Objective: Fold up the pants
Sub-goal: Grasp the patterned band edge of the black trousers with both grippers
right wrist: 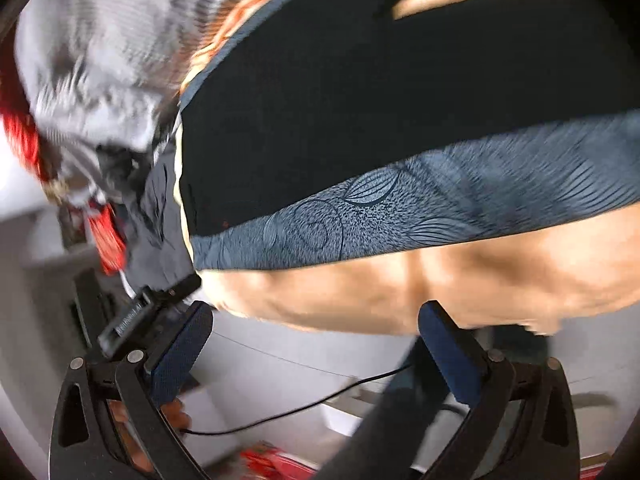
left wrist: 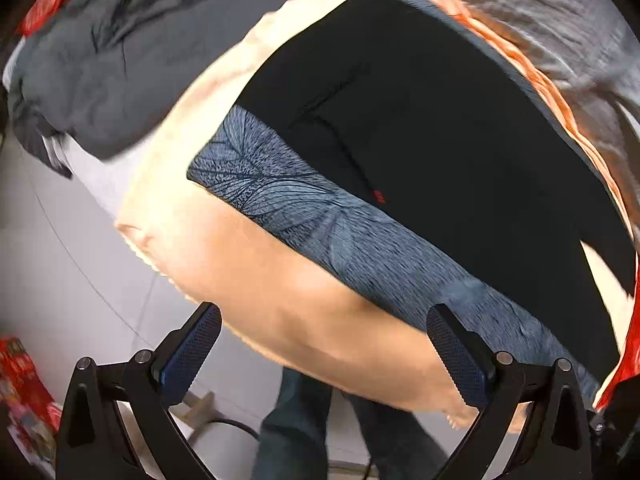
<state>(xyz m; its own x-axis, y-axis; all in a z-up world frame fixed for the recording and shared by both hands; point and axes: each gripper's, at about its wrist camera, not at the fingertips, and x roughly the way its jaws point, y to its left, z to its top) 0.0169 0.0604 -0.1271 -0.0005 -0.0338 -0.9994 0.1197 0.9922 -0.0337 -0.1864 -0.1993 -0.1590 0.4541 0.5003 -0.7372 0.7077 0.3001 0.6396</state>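
We are holding both the left gripper (left wrist: 324, 356) and right gripper (right wrist: 316, 354) with jaws spread, gripping nothing, while the black pants (left wrist: 440, 128) are lying flat on the peach cloth (left wrist: 256, 276) ahead.

The pants (left wrist: 440, 128) are black and lie flat, spread smooth over a patterned blue-grey cloth. In the left wrist view they fill the frame from centre towards 2 o'clock, with a seam line and a small red mark near their lower edge. In the right wrist view they (right wrist: 360, 112) span from centre to 1 o'clock, one straight edge running along 9 o'clock.
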